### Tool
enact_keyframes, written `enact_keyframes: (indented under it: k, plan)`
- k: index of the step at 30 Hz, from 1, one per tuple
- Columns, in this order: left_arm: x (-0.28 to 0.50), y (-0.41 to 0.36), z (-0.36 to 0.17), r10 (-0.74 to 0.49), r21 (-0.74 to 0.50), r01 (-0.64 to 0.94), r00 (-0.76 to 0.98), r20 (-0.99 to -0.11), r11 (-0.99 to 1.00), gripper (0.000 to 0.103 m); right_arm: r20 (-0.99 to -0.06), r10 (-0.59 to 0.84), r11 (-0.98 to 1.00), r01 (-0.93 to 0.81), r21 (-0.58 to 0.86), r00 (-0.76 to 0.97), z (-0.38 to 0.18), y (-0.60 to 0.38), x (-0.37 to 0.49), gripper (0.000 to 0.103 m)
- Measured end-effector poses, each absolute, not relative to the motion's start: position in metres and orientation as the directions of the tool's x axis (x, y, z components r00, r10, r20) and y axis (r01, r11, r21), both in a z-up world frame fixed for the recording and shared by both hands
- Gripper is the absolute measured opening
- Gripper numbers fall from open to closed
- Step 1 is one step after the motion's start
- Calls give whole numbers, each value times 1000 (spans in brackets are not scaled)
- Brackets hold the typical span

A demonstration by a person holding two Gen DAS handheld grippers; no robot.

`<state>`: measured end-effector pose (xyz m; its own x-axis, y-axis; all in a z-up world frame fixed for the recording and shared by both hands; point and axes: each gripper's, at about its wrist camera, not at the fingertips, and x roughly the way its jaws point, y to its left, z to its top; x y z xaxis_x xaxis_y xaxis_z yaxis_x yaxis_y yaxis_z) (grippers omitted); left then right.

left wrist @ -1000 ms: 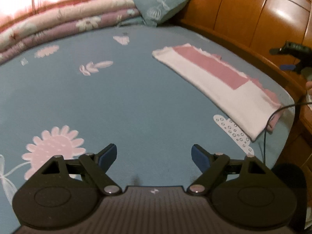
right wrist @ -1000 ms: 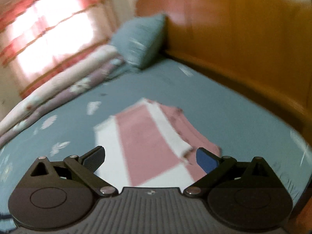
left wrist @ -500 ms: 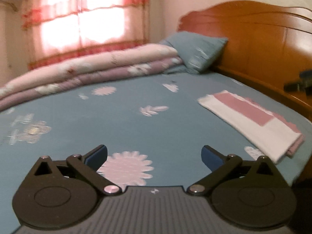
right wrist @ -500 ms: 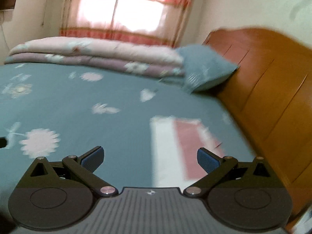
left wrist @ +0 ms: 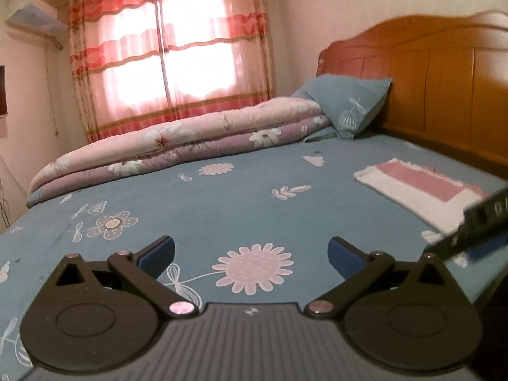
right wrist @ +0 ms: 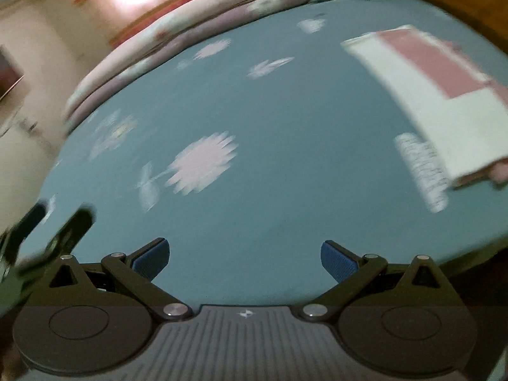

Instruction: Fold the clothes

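Note:
A folded white and pink garment (left wrist: 422, 190) lies flat on the blue flowered bed sheet (left wrist: 254, 200), near the right edge by the headboard. My left gripper (left wrist: 250, 254) hovers open over the sheet, well to the left of the garment, with nothing between its blue pads. My right gripper (right wrist: 244, 258) is also open and empty above the sheet, with the garment (right wrist: 428, 95) at the upper right of its blurred view. One black finger (left wrist: 482, 222) of the right gripper shows at the right edge of the left wrist view. The left gripper's blurred fingers (right wrist: 74, 227) show at the left of the right wrist view.
A folded flowered quilt (left wrist: 190, 146) runs along the far side of the bed, with a blue pillow (left wrist: 346, 101) against the wooden headboard (left wrist: 428, 95). A curtained window (left wrist: 171, 63) glows behind. The bed's near right edge (right wrist: 470, 254) drops into shadow.
Both views have swung left, so the garment now sits further right. The left view has tilted up to show the room. The left jaws have widened. The right view now looks down.

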<state>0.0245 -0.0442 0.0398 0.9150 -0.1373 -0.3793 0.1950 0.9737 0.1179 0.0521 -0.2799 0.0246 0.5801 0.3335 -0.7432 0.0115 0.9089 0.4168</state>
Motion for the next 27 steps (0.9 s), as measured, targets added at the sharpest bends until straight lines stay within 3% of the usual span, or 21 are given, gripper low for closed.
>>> enact_keyframes:
  k: [7,10,14,18,24,27]
  plan:
    - [-7,-9,52,-130,16,144,931,-340,989,102,-681,494,865,-224,450,541,45,-248,7,103]
    - [-12,-4,55,-99,21,112,938,-334,993,102,-668,328,943,-193,270,667,64,-252,1,103]
    - [-8,-7,54,-134,-36,130,922,-364,991,102,-577,-48,998,24,-50,816,69,-263,9,103]
    - [-3,-18,43,-202,-113,171,896,-396,979,102,-498,-343,937,251,-244,797,55,-281,8,103]
    - [-1,-46,9,-248,-140,205,837,-488,969,102,-632,-211,974,216,-71,746,25,-299,-19,103]
    - [-1,-56,-13,-238,-126,202,800,-551,971,102,-664,-200,979,173,-107,720,10,-292,-27,103]
